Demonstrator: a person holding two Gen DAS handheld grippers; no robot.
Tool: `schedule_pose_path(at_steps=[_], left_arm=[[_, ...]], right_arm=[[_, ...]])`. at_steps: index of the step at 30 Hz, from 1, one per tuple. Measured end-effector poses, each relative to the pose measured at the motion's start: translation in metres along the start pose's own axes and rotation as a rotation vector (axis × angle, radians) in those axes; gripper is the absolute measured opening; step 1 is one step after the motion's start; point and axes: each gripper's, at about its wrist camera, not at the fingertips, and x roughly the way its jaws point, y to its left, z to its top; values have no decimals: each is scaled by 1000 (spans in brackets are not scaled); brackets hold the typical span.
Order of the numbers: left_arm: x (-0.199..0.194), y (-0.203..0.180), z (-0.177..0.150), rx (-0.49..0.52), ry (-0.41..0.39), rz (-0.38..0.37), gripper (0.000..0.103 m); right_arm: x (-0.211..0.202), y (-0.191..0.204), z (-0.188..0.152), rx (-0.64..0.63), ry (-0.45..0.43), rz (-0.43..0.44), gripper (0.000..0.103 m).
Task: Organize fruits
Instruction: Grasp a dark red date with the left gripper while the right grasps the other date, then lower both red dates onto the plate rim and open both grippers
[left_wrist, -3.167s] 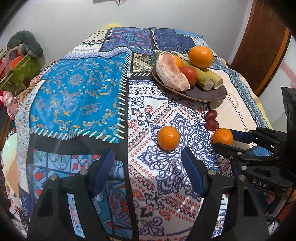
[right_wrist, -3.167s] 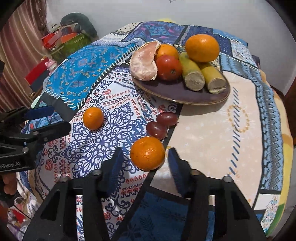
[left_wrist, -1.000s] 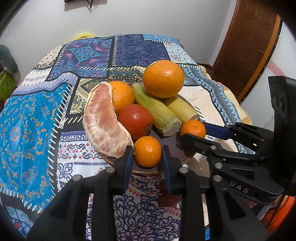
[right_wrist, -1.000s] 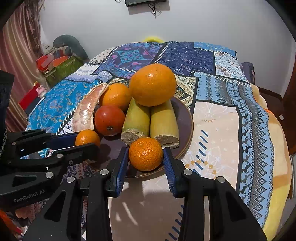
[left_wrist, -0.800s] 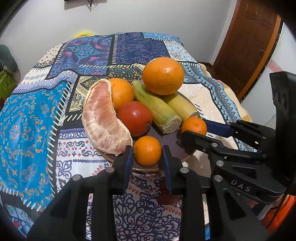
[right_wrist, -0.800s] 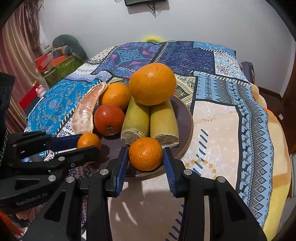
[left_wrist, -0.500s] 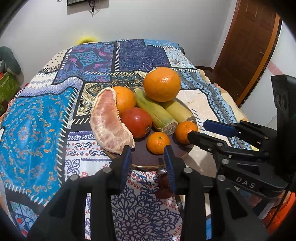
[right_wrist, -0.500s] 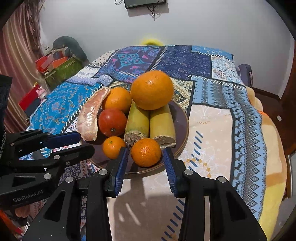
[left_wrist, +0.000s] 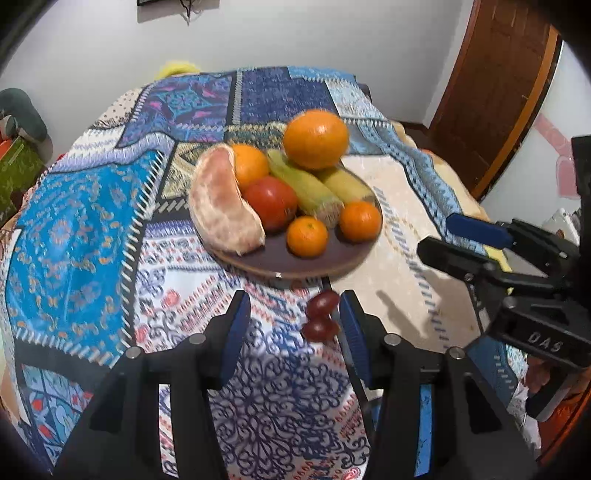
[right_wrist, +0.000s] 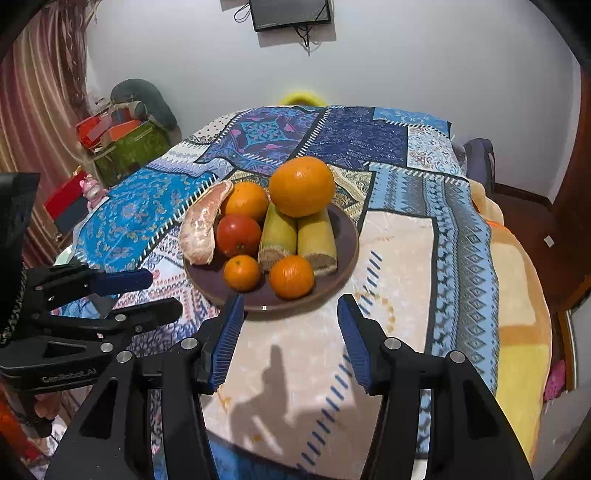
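Small tangerines: two are lying at the near edge of the dark brown plate (right_wrist: 343, 258), one (right_wrist: 242, 272) just left of the other (right_wrist: 291, 277), both free of any claw.
Plate contents: a large orange (right_wrist: 301, 185) is being carried on top of two cut sugarcane pieces (right_wrist: 297, 236); a tomato (right_wrist: 238, 235), a second orange (right_wrist: 245, 201) and a peeled pomelo segment (right_wrist: 201, 230) are being held on the left part.
Grapes: two dark red ones (left_wrist: 320, 315) are lying on the cloth in front of the plate, touching each other, seen between the left claw's fingers.
Left claw (left_wrist: 293, 334): is being held wide open, nothing gripped, near the plate's front rim.
Right claw (right_wrist: 290, 338): is being held wide open and empty, just short of the plate.
Surface: everything is being carried by a bed under a blue patchwork cover (right_wrist: 424, 177).
Surroundings: a wooden door (left_wrist: 495, 85) is being seen at right, a wall-mounted screen (right_wrist: 291, 13) above.
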Motion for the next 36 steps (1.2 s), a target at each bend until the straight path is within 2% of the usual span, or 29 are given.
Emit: schedule_pose_path(at_steps=[9, 14, 17, 18, 19, 22, 26, 30, 36], left_arm=[[34, -16, -18, 21, 81, 5, 50], [44, -16, -20, 16, 88, -9, 49], [46, -15, -20, 15, 80, -16, 41], [46, -14, -20, 15, 77, -26, 33], [45, -14, -20, 16, 78, -36, 30], [43, -11, -21, 9, 75, -53, 30], [29, 2, -25, -10, 48, -49, 30], [11, 27, -28, -32, 6, -6, 30], [-6, 64, -34, -83, -18, 25, 30]], right_arm=[[0, -6, -18, 12, 37, 9, 49], [8, -9, -24, 30, 62, 16, 49], [13, -7, -26, 29, 71, 19, 49], [14, -6, -27, 26, 74, 20, 49], [15, -5, -27, 24, 77, 21, 50], [19, 1, -27, 14, 85, 25, 50], [25, 13, -24, -4, 93, 38, 49], [34, 29, -20, -34, 97, 50, 49], [57, 52, -17, -75, 124, 60, 49]])
